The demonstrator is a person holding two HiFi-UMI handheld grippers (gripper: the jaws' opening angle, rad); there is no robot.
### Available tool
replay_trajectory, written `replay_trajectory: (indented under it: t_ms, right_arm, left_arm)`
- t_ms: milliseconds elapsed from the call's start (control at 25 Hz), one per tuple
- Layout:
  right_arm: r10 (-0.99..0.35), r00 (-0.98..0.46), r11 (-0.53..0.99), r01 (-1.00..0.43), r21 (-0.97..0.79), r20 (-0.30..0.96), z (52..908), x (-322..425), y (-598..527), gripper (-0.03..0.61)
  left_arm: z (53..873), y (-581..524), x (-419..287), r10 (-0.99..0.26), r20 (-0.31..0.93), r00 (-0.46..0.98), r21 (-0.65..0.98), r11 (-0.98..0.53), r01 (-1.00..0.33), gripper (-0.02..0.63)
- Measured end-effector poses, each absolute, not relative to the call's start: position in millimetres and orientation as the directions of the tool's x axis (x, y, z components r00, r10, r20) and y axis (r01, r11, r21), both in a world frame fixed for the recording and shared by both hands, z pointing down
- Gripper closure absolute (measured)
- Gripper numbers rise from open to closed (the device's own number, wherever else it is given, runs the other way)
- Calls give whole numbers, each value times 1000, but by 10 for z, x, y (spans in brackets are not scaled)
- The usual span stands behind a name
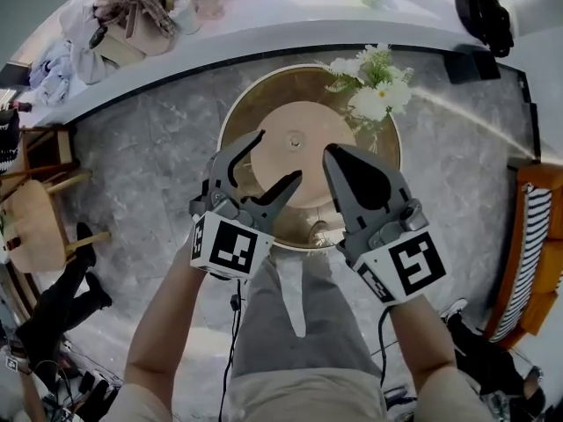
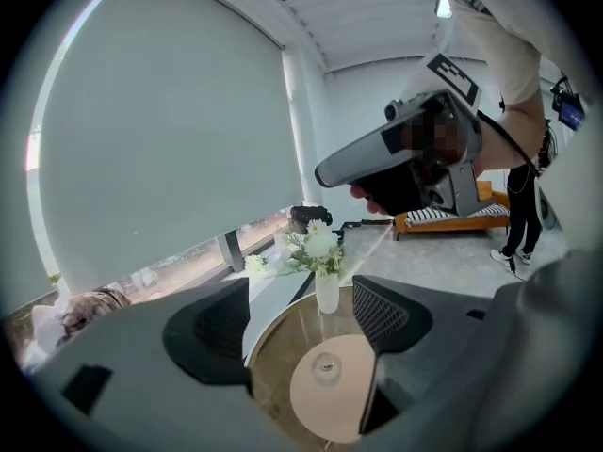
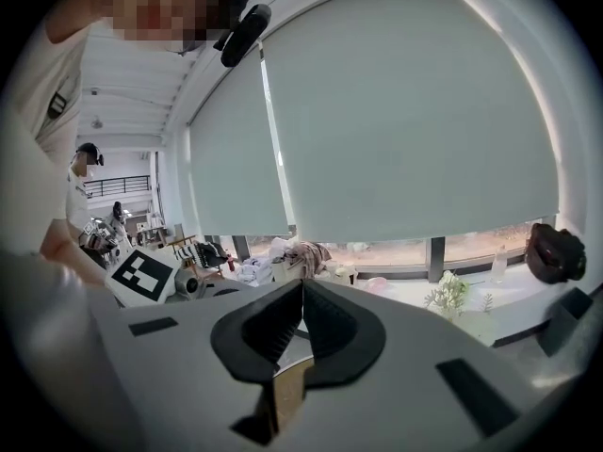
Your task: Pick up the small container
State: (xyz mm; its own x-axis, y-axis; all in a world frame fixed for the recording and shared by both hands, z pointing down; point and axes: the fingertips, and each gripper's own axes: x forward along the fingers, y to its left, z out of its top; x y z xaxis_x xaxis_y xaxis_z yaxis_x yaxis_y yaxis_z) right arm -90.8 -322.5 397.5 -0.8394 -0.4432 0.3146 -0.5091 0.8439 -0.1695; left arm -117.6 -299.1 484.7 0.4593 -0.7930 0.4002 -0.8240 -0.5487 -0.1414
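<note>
A small clear container [image 1: 296, 139] stands at the middle of a pale round wooden disc [image 1: 308, 161] on a round brass-toned table [image 1: 255, 104]. My left gripper [image 1: 278, 156] hangs above the disc's near left part, jaws open wide and empty. In the left gripper view the container [image 2: 327, 366] shows below and ahead, between the spread jaws of the left gripper [image 2: 301, 323]. My right gripper [image 1: 332, 152] hovers over the disc's right side, shut with nothing in it. In the right gripper view the right gripper [image 3: 302, 286] shows its pads pressed together.
A white vase of flowers [image 1: 374, 86] stands at the table's far right edge. A curved white ledge [image 1: 290, 20] behind holds clothes [image 1: 132, 3] and a black bag [image 1: 484, 11]. A wooden stool [image 1: 35, 222] is left, an orange striped bench [image 1: 532, 253] right.
</note>
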Motion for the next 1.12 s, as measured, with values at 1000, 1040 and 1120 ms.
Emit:
replay_trajectory:
  t_ms: [1000, 1040, 1120]
  right_arm:
    - [-395, -821, 841, -504, -198, 413, 6191, -1073, -3367, 571]
    - [-393, -820, 840, -505, -200, 416, 6244, -1059, -3358, 571]
    - [-392, -819, 837, -507, -206, 419, 6348, -1032, -3348, 571]
  left_arm:
    - [7424, -3435, -893, -668, 495, 555, -59, -663, -746, 274]
    - [7509, -3436, -876, -660, 502, 559, -51, -668, -742, 273]
    - [7672, -3436, -840, -643, 516, 566, -37, -677, -735, 273]
